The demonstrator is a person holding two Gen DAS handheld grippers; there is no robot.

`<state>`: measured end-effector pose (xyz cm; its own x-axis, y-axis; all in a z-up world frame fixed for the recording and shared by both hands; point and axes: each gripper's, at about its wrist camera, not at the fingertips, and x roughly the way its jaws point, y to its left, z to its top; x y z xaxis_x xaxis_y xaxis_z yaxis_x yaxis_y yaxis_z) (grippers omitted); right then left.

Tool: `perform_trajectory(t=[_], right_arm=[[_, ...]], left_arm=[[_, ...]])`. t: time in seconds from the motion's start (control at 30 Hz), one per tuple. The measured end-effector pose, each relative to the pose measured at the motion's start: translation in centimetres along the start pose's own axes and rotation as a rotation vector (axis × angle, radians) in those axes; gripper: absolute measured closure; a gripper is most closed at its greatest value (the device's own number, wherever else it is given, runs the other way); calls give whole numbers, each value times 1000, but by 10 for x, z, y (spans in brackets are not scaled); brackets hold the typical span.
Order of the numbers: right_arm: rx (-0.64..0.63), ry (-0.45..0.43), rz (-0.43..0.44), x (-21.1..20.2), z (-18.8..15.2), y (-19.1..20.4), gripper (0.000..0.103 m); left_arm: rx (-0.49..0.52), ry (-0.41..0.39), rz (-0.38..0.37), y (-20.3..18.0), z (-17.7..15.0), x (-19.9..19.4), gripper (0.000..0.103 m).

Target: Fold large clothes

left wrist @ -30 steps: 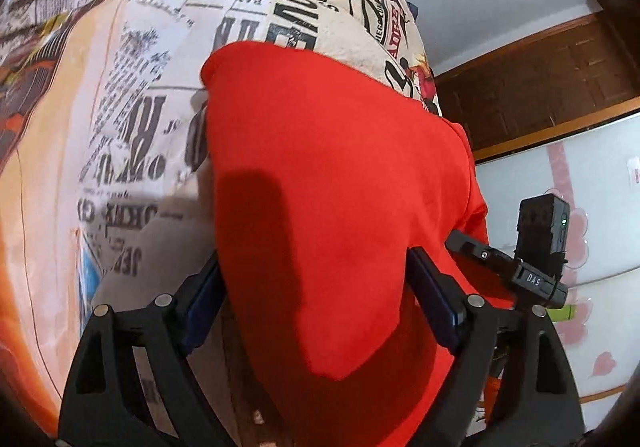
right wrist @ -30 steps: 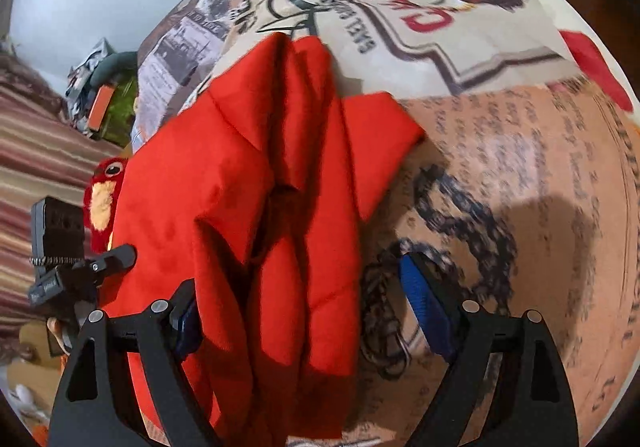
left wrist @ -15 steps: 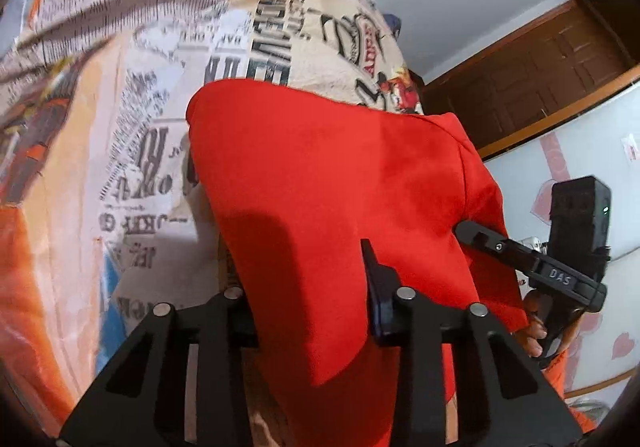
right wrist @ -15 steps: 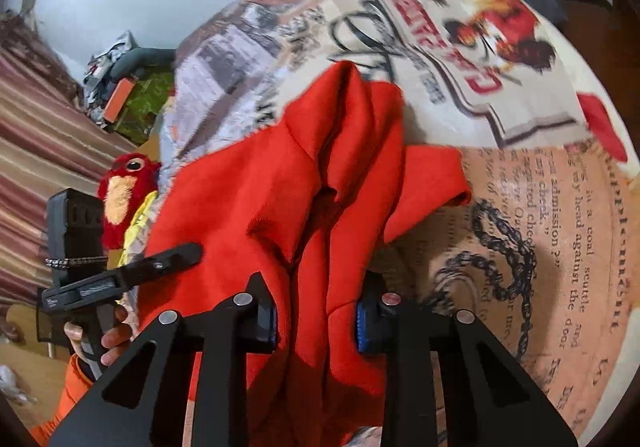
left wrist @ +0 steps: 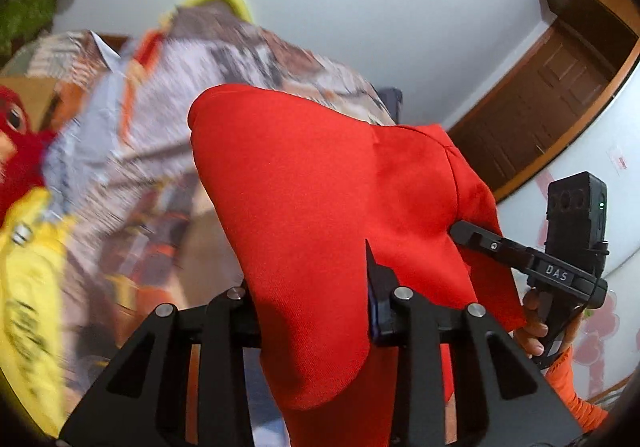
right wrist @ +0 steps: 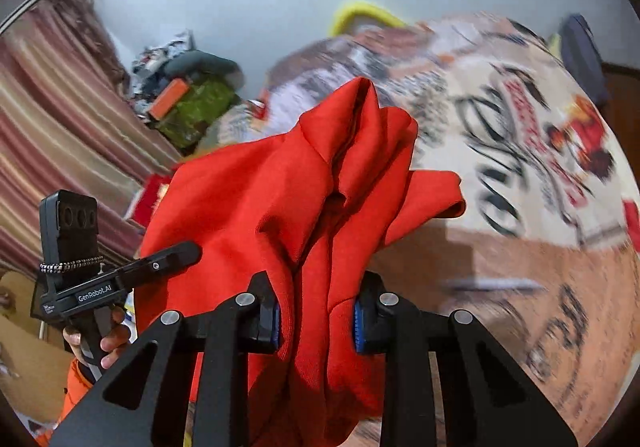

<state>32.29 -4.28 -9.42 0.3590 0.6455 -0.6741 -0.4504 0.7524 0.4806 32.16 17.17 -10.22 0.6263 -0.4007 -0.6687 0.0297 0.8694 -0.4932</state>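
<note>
A large red garment [left wrist: 320, 207] hangs between both grippers, lifted above the bed. My left gripper [left wrist: 312, 311] is shut on one edge of it; the cloth drapes over the jaws and hides the left finger. My right gripper [right wrist: 316, 321] is shut on a bunched, creased part of the same red garment [right wrist: 280, 199]. The right gripper shows in the left wrist view [left wrist: 560, 271] at the garment's far side. The left gripper shows in the right wrist view [right wrist: 100, 283], held by a hand.
A bed with a newspaper-print cover [right wrist: 520, 151] lies below and beyond the garment. A red and yellow plush toy [left wrist: 16, 151] sits at its left edge. Striped curtains [right wrist: 48, 107] and a clutter pile [right wrist: 188, 95] stand at the left; a brown door [left wrist: 552, 87] at the right.
Both grippers closed on the red garment and lifted it up off the bed. The views have tilted upward toward the wall.
</note>
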Motion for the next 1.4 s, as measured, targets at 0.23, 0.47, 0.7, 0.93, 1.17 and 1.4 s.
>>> perform_trajectory(t=[0.23, 0.47, 0.7, 0.93, 1.17, 1.4], right_arm=[[-24, 6, 47, 75, 28, 39, 82], [24, 96, 21, 172, 34, 31, 82], [27, 226, -109, 262, 17, 4, 82], [-94, 256, -194, 266, 1, 3, 69], [-168, 309, -329, 239, -26, -1, 33], [-224, 327, -364, 194, -57, -3, 28]], left_arm=[[12, -38, 112, 70, 37, -14, 69], [-24, 38, 197, 146, 48, 44, 69], [-104, 159, 312, 217, 27, 117, 64], [-104, 152, 368, 225, 7, 109, 42], [9, 182, 464, 187, -29, 85, 22], [38, 190, 554, 161, -74, 64, 17]])
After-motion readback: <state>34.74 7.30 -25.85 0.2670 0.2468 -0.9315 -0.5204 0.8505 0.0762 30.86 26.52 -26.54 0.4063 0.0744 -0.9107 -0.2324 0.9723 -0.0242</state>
